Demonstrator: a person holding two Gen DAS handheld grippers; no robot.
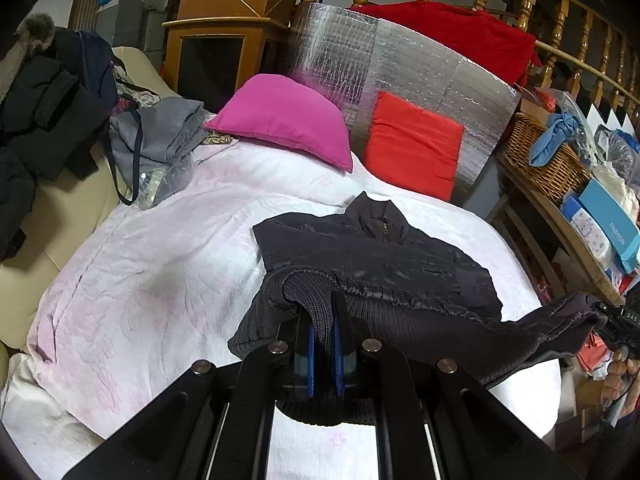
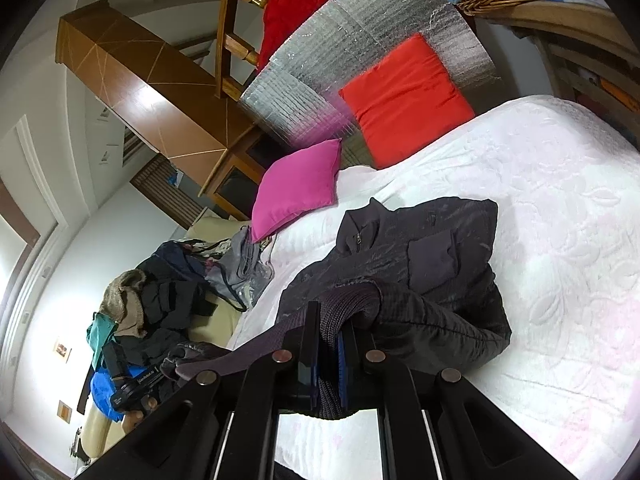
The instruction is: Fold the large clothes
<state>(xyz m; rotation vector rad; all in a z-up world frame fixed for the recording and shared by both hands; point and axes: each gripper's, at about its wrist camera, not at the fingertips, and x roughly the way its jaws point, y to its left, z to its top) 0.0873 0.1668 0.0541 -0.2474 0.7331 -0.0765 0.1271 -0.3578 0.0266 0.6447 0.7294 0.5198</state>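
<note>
White quilted bedding (image 1: 160,264) covers the bed on which the work is done, with a foil-faced panel (image 1: 420,80) propped at the head below a wooden railing (image 1: 560,12).

Left wrist view: the left gripper (image 1: 325,312) is angled down toward the bed, its jaws drawn narrow and clamped on the ribbed knit hem of one dark jacket (image 1: 380,248). The jacket is seen lying at mid-bed, collar toward the pillows, its near hem lifted off the bedding. The right gripper (image 1: 612,320) is seen at the right edge, pinching the far end of the same hem, with part of the hand (image 1: 620,376) holding it. Two cushions are counted: one pink cushion (image 1: 284,120) and one red cushion (image 1: 412,144). One wicker basket (image 1: 540,152) on a side shelf and a heap of clothes (image 1: 48,120) at the left are noted.

Right wrist view: the camera is rolled, so the bed appears slanted. The right gripper (image 2: 328,328) is closed down narrow on the knit hem of the jacket (image 2: 420,260), which is stretched leftward to the left gripper (image 2: 136,388), visible here with fingers (image 2: 136,414) wrapped beneath it. The ceiling, a white door frame and two small wall pictures (image 2: 62,350) are shown only here; the crowded side shelf is largely cut off. The same two cushions, pink (image 2: 296,188) and red (image 2: 404,100), are counted again.
</note>
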